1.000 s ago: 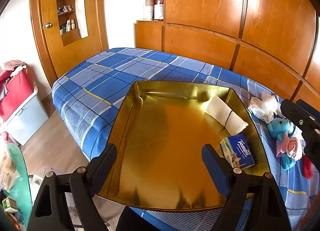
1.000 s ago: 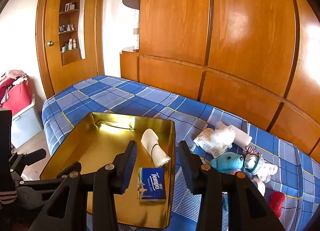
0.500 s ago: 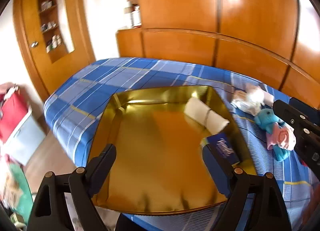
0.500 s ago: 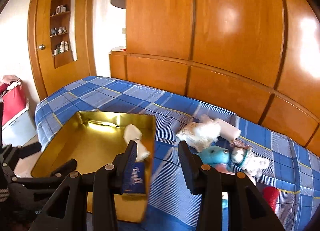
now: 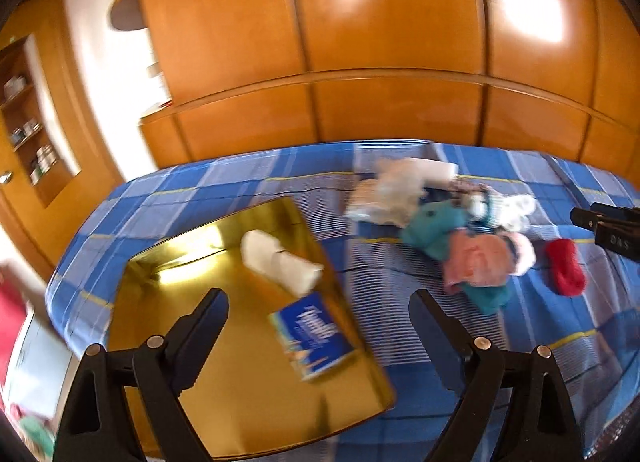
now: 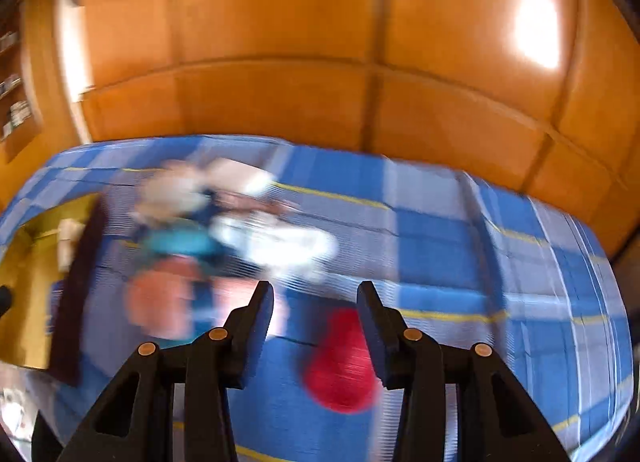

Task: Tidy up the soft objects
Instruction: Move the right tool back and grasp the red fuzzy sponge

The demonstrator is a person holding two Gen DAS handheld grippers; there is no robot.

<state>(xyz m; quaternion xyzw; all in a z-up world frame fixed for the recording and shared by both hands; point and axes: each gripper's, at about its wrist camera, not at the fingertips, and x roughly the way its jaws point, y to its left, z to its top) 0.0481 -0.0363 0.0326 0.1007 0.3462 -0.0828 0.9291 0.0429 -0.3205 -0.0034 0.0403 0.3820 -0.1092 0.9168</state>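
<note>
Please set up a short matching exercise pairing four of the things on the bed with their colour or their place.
Things:
1. rolled cloth
2. tissue pack
3. woolly item
4. plush toy

Descriptions:
A. red, alone on the bedspread, apart from the pile
B. teal, in the pile of soft things
C. white, lying in the gold tray
D. blue with printed lettering, in the tray near its edge

Pairs: 1-C, 2-D, 3-A, 4-B

Domestic bedroom: a bed (image 5: 248, 185) with blue plaid cover stands against wooden wardrobe panelling (image 5: 360, 41), beside a wooden door with inset shelves (image 5: 28, 133) holding small containers.
</note>
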